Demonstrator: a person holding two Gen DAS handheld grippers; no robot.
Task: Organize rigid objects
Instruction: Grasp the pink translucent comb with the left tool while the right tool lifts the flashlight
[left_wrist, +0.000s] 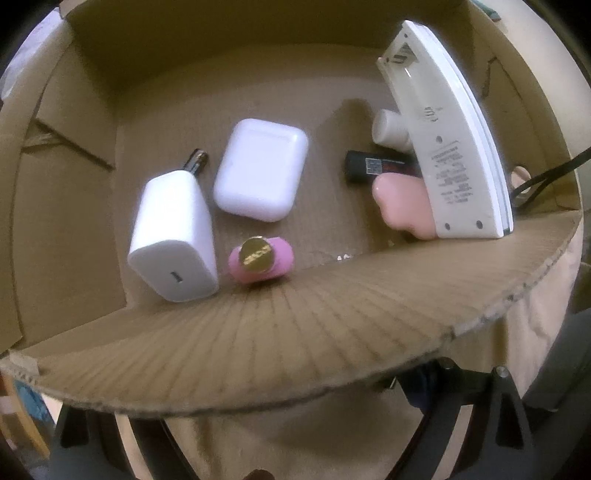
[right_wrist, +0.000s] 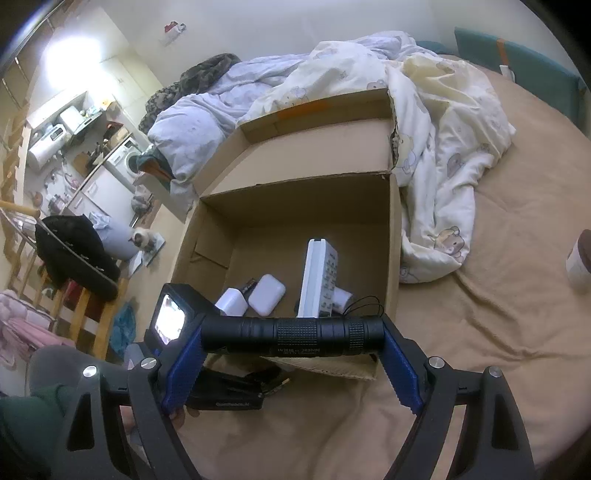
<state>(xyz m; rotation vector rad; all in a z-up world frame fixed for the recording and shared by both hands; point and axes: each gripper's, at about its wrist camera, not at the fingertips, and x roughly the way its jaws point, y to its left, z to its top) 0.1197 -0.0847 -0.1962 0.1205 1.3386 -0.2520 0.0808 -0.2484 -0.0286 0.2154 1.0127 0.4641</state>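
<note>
A black flashlight (right_wrist: 291, 338) lies crosswise between the blue pads (right_wrist: 183, 365) of the right claw (right_wrist: 291, 363), one pad at each end of its barrel, so the claw holds it lengthwise with its jaws spread wide. It hangs just above the near wall of an open cardboard box (right_wrist: 393, 236), which sits on a bed with a tan sheet (right_wrist: 498, 332).

Seen from the left claw's camera, the box floor carries a white charger block (left_wrist: 173, 236) at near left, with a small dark battery (left_wrist: 195, 162) just beyond its far end. To the right of the charger is a white earbud case (left_wrist: 260, 170). A pink tube with a gold cap (left_wrist: 260, 258) lies near the front wall, just beside the charger. At the right, a white remote control (left_wrist: 443, 140) leans tilted against the box's right wall, face away. Under it are a small white cylinder (left_wrist: 388, 127), a black tube with a label (left_wrist: 376, 166) and a pale pink flower-shaped object (left_wrist: 402, 203).

The left claw's fingers (left_wrist: 506, 413) show only at the bottom edge, outside the box's near wall (left_wrist: 295, 332), spread apart with nothing between them.

Beyond the box lies a crumpled printed duvet (right_wrist: 424, 110).
</note>
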